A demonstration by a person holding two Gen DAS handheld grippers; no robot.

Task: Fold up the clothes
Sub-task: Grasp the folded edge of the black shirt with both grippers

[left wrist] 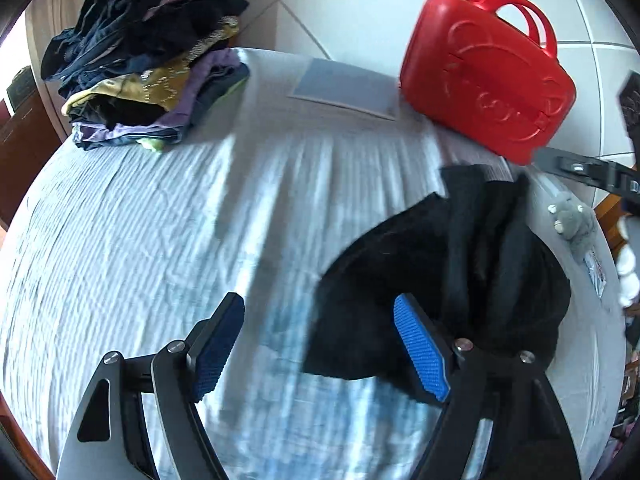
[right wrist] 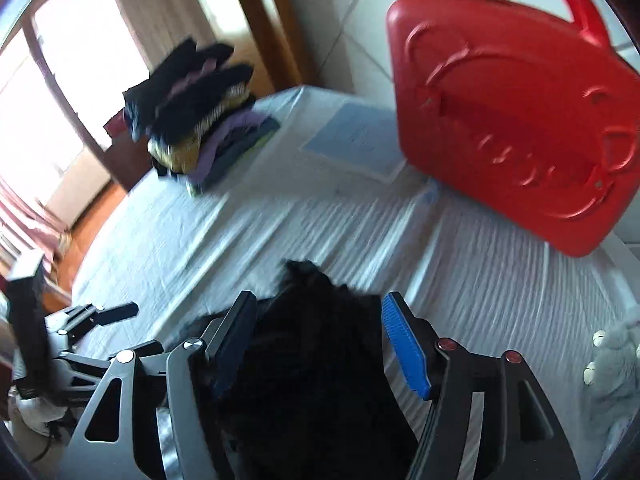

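Lying crumpled on the pale blue bed sheet [left wrist: 168, 240], the black garment [left wrist: 460, 280] sits on the near side of the red plastic case [left wrist: 488, 76], which stands at the sheet's far edge. The left gripper [left wrist: 320, 348] hovers just above the sheet with its jaws spread wide and nothing between them; its right blue pad [left wrist: 420, 356] overlaps the garment's near edge, though contact cannot be told. In the right wrist view, the right gripper [right wrist: 324, 348] also stands wide, the black garment [right wrist: 320, 360] bunched between its fingers without being clamped. A stack of folded clothes [left wrist: 148, 60] rests well to the left of the red case, with a flat grey-blue sheet of paper [left wrist: 344, 88] between them. A grey plush toy [left wrist: 572, 220] lies near the case, on its near right side.
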